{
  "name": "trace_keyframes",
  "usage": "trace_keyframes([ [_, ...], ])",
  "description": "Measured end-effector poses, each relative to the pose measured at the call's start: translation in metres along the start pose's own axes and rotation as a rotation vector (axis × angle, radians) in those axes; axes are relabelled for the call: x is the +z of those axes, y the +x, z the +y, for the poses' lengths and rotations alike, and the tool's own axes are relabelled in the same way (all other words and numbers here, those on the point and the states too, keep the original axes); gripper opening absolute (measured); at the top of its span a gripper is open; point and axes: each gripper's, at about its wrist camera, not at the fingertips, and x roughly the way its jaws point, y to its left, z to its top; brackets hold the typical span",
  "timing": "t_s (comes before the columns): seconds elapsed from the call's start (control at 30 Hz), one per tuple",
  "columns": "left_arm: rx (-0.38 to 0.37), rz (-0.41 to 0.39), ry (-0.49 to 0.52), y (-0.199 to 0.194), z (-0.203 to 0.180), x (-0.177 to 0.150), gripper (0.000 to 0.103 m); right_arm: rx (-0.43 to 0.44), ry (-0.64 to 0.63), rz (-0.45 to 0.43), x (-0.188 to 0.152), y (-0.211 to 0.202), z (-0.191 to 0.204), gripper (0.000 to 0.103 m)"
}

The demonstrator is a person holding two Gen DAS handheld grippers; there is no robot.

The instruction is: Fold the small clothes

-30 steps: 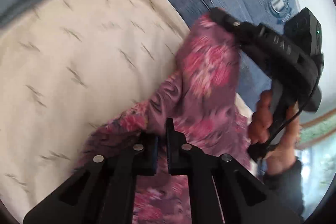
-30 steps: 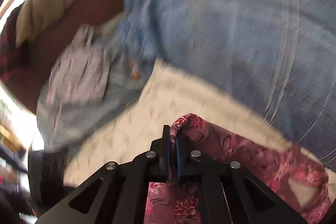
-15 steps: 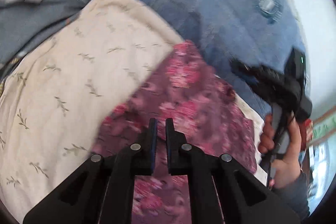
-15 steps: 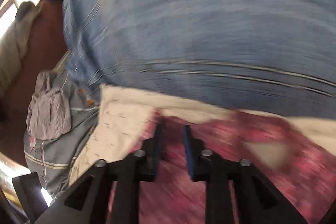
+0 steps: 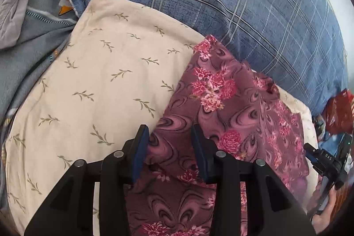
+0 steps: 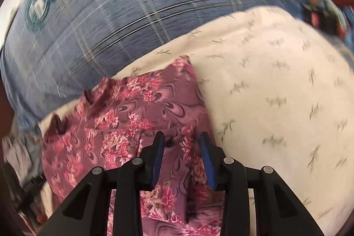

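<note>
A small maroon garment with pink flowers [image 5: 223, 107] lies spread and partly folded on a cream pillow with a leaf print [image 5: 106, 81]. It also shows in the right wrist view [image 6: 132, 112], on the same pillow [image 6: 276, 92]. My left gripper [image 5: 170, 136] is open just above the garment's near edge, holding nothing. My right gripper [image 6: 181, 143] is open above the garment's right edge, holding nothing. The right gripper also shows at the lower right of the left wrist view [image 5: 309, 148], off the garment.
A blue plaid quilt with a round badge [image 5: 243, 3] lies behind the pillow. Grey-blue clothes [image 5: 28, 21] are piled at the left. Red and mixed items [image 5: 338, 112] sit at the far right edge.
Both grippers were shut on the garment and held it up. They have let go and opened. The garment now lies flat on the pillow and the right gripper has drawn back.
</note>
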Motion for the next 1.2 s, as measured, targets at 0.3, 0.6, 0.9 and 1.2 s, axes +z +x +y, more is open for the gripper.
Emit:
trace_keyframes([
  [0.3, 0.029, -0.018, 0.025, 0.002, -0.002, 0.001, 0.037, -0.075, -0.024, -0.072, -0.011, -0.014, 0.013, 0.043],
  [0.6, 0.057, -0.048, 0.036, -0.002, -0.004, 0.002, 0.037, -0.053, -0.186, -0.133, -0.016, -0.026, 0.044, 0.005],
  [0.9, 0.139, -0.056, 0.019, 0.001, 0.009, 0.008, 0.039, -0.087, -0.050, -0.145, 0.013, -0.015, 0.001, 0.006],
  [1.2, -0.039, -0.086, 0.055, -0.022, -0.015, 0.002, 0.044, 0.088, -0.056, -0.197, 0.005, -0.037, 0.030, 0.014],
])
